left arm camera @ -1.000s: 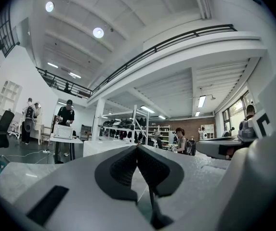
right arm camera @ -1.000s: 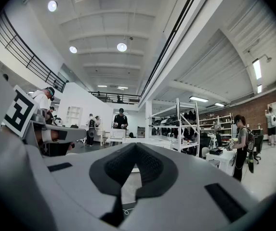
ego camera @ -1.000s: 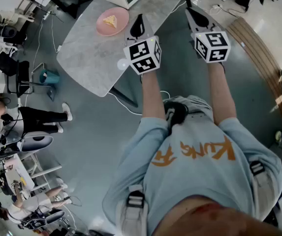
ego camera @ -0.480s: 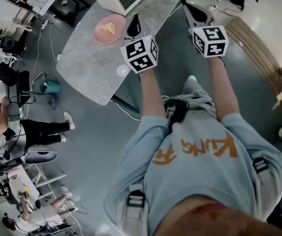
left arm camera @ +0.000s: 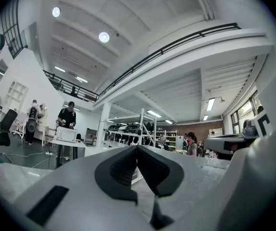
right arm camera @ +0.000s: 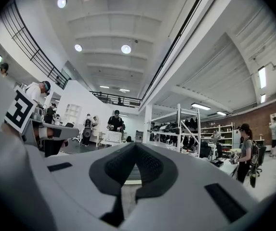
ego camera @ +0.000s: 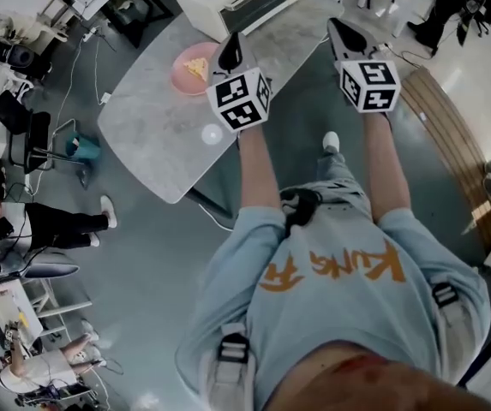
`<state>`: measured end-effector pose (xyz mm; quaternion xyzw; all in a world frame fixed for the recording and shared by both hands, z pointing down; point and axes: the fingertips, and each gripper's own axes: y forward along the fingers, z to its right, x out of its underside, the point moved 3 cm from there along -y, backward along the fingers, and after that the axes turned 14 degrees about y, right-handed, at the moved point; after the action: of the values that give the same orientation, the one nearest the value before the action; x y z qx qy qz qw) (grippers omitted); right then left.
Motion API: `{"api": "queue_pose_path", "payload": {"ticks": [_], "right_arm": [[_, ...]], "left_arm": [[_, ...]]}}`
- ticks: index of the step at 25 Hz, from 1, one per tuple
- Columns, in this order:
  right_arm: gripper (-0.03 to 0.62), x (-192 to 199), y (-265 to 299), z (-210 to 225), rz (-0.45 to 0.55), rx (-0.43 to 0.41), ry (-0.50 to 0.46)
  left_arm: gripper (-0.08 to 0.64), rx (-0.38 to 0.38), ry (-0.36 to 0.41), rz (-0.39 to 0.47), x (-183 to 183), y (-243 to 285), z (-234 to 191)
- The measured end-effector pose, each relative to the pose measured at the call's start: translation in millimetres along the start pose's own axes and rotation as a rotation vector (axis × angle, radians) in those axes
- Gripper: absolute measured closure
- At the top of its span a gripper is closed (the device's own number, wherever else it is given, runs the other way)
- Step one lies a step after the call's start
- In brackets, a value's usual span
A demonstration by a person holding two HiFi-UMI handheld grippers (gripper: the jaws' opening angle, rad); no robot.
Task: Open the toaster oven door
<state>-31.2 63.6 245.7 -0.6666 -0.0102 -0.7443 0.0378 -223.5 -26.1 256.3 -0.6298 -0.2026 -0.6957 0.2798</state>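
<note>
at the far end of the grey marble-patterned oval table (ego camera: 155,118) sits the white boxy toaster oven (ego camera: 241,2), its dark glass door turned toward the person and looking shut flat against the front. nobody is touching it. just nearer on the table than the oven lies a round pink plate (ego camera: 182,77) with a yellowish wedge of food (ego camera: 196,67) on it, and nearer again, close to the table's near edge, a small white round thing (ego camera: 212,133) i cannot make out.

the person, in a light blue t-shirt with orange lettering (ego camera: 339,268), stands off the table's near right corner with both arms stretched forward. the left gripper (ego camera: 230,51), black-tipped with a marker cube behind it, hangs over the table right beside the pink plate, well short of the oven. its own camera shows the two dark ridged pads pressed together, nothing caught between them. the right gripper (ego camera: 345,37) is held off the table's right edge, over the grey floor, level with the left one. its jaws are likewise squeezed tight against each other and empty.

off the table's left side, on the floor, stands a teal bucket-like thing (ego camera: 82,148), and farther out that way other people (ego camera: 22,225) sit or stand at workbenches.
</note>
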Motion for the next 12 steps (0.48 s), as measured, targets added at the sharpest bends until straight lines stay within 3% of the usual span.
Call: {"api": "queue_pose_path", "payload": {"ticks": [9, 12], "right_arm": [[0.594, 41.5, 98.5, 92.0, -0.083, -0.024, 0.060], [0.594, 38.4, 132.7, 126.2, -0.113, -0.053, 0.072]], "left_arm": [[0.558, -0.036, 0.011, -0.095, 49.0, 113.5, 17.4], [0.558, -0.070, 0.011, -0.122, 49.1, 151.4, 27.2]]}}
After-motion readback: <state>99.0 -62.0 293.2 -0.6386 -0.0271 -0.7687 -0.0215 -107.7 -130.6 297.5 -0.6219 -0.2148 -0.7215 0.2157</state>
